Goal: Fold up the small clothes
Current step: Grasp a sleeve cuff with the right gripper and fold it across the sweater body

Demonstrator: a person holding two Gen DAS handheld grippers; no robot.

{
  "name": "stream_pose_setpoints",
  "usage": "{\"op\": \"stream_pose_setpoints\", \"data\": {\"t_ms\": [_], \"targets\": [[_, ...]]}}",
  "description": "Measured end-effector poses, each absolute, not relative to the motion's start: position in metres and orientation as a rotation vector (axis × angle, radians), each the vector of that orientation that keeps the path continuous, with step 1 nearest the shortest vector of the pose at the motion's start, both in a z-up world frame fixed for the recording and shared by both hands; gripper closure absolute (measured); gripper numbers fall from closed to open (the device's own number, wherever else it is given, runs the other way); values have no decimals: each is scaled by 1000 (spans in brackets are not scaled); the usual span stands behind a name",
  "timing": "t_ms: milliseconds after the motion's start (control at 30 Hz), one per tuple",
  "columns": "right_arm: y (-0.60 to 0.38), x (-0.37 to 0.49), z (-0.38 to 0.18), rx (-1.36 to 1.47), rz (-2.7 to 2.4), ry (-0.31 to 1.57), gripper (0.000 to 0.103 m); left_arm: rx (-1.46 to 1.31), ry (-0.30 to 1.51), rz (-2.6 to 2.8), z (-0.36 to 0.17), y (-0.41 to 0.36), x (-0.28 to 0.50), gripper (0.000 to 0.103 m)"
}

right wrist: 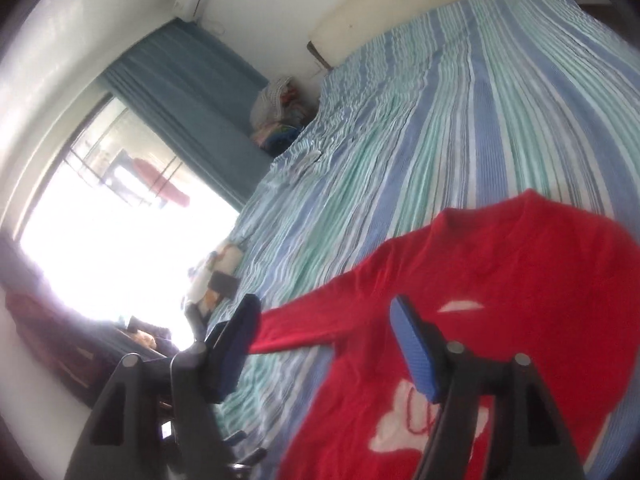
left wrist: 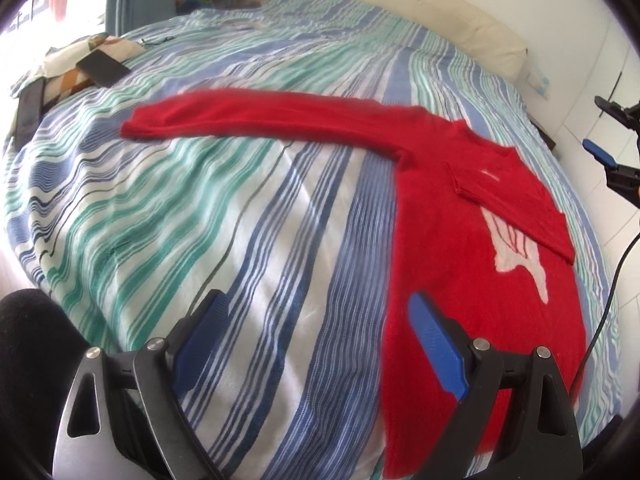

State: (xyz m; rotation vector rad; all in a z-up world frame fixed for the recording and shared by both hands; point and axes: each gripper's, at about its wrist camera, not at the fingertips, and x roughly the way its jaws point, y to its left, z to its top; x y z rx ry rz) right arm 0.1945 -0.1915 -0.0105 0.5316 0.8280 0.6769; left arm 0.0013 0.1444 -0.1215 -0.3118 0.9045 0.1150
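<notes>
A small red sweater (left wrist: 472,264) with a white motif lies flat on the striped bedsheet (left wrist: 240,208). One sleeve (left wrist: 260,118) stretches out to the left; the other sleeve (left wrist: 516,204) is folded across the chest. My left gripper (left wrist: 316,308) is open and empty, low over the sheet beside the sweater's hem. My right gripper (right wrist: 324,312) is open and empty, above the sweater (right wrist: 520,280), and shows at the right edge of the left wrist view (left wrist: 600,128).
A pillow with a dark phone (left wrist: 104,68) lies at the bed's far left. A cream headboard cushion (left wrist: 440,12) runs along the wall. A clothes pile (right wrist: 280,116) sits by the blue curtain. A black cable (left wrist: 612,288) hangs at the right.
</notes>
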Motion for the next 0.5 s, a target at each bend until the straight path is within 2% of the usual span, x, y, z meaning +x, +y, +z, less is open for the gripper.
{"op": "stream_pose_setpoints", "data": {"t_ms": [300,500], "targets": [[-341,149,-62,567,290,903,35,-274,927,74,-127,128,7,10],[-354,108,-103,642,298,943,36,-163,923,72,-128,110,6,10]]}}
